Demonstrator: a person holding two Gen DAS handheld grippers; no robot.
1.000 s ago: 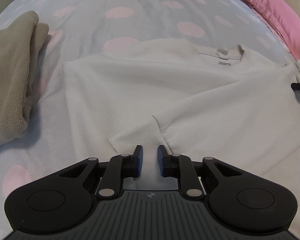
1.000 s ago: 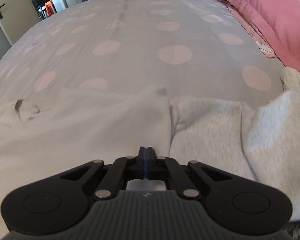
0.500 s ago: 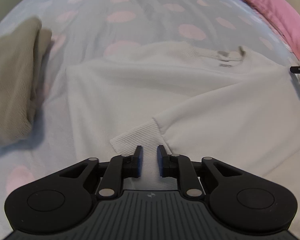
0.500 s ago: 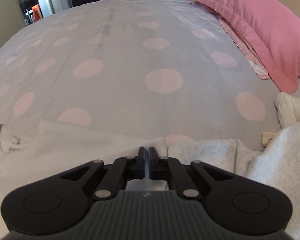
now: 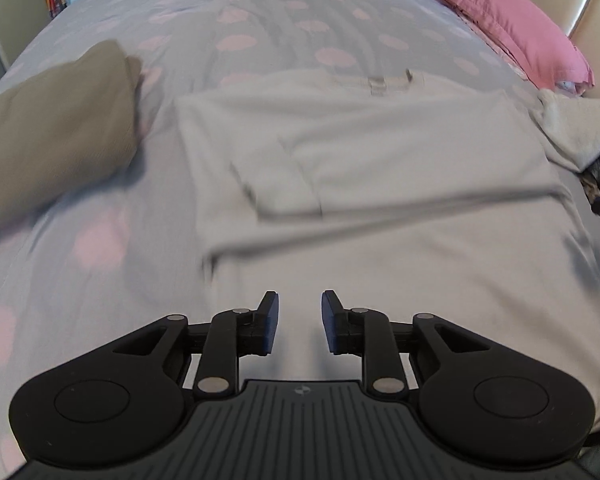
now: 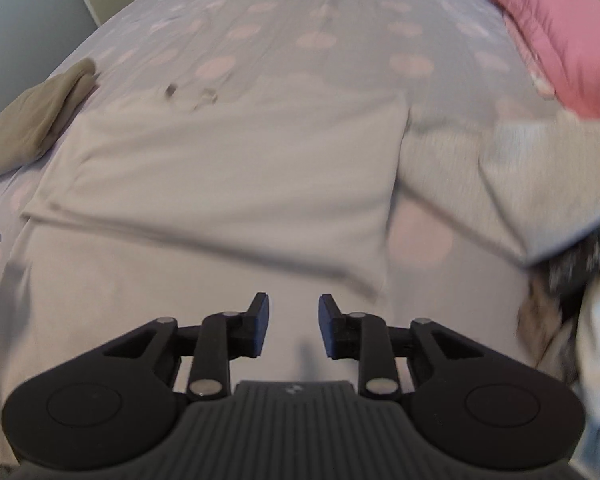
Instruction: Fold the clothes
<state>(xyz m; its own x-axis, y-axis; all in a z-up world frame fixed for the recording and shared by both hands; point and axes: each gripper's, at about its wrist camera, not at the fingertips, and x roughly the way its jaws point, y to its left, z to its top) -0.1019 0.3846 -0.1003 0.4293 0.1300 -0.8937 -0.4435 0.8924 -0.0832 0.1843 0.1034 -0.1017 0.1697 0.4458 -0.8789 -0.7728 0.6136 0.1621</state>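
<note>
- A white sweatshirt (image 5: 400, 184) lies flat on a bed (image 5: 284, 20) covered in grey bedding with pink dots, its collar and label at the far edge toward the middle of the bed
- Both sleeves are folded in over the body of the sweatshirt, the ribbed cuff (image 5: 268, 184) of one resting across the chest, left of the sweatshirt's centre
- The left gripper (image 5: 298, 320) hangs over the near hem of the sweatshirt, its jaws opening with a clear gap between the blue pads and nothing caught between them
- The right gripper (image 6: 292, 326) hangs over the same near hem, on the sweatshirt's right half; its jaws are opening too, and no cloth sits between its fingers (image 6: 260, 320)
- In the right wrist view the sweatshirt (image 6: 236, 184) shows a straight folded edge down its right side, with dotted bedding bare just beyond it
- A folded tan fleece (image 5: 52, 136) rests on the bed to the left of the sweatshirt, apart from it
- A grey garment (image 6: 512, 184) lies crumpled to the right of the sweatshirt, its edge just beside the sweatshirt's far right shoulder
- A pink pillow (image 5: 512, 24) lies beyond the grey garment, at the bed's far right corner from the sweatshirt
- Both views are blurred, so fine detail on the label and seams cannot be read
- A dark, patterned heap (image 6: 580, 280) at the right edge, beside the grey garment, is too blurred to identify
</note>
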